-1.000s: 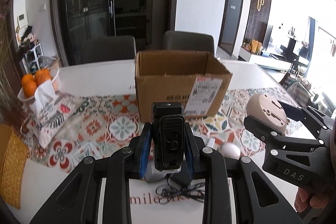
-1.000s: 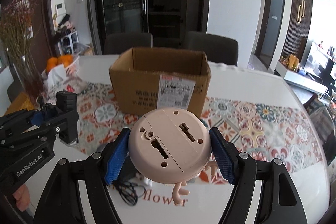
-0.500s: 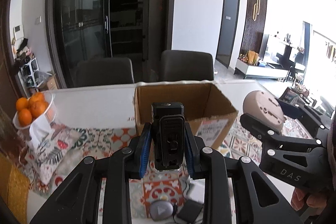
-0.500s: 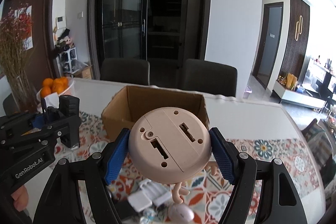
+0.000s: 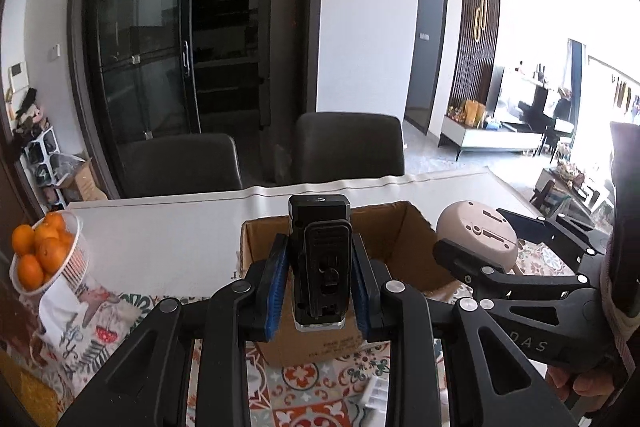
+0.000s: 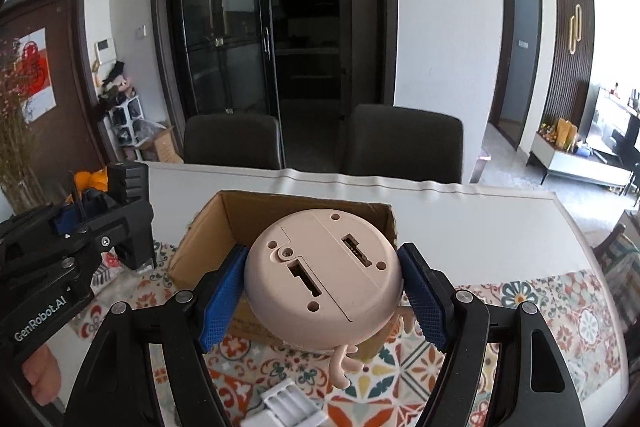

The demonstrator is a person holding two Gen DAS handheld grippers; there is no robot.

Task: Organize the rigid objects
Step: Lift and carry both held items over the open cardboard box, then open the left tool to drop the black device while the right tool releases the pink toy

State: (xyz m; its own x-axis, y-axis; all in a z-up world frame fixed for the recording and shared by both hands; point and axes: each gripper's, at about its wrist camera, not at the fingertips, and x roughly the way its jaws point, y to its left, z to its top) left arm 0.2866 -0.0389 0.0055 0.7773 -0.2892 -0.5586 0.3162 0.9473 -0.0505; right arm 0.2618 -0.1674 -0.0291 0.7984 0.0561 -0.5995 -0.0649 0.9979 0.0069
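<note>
L gripper (image 5: 320, 283): clamping blk clip device (image 5: 319, 259), upright.
R gripper (image 6: 322, 291): gripping pink round gadget (image 6: 322, 279).
Box (image 6: 208, 239): sitting open, beneath both.

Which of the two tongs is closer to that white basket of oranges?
Left. The left tongs are beside the white basket of oranges; the right tongs are beyond them.

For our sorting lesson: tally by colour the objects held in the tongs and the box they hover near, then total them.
Black: 1, black clip device in the left tongs
Pink: 1, pink round gadget in the right tongs
Brown: 1, cardboard box
Total: 3
</note>
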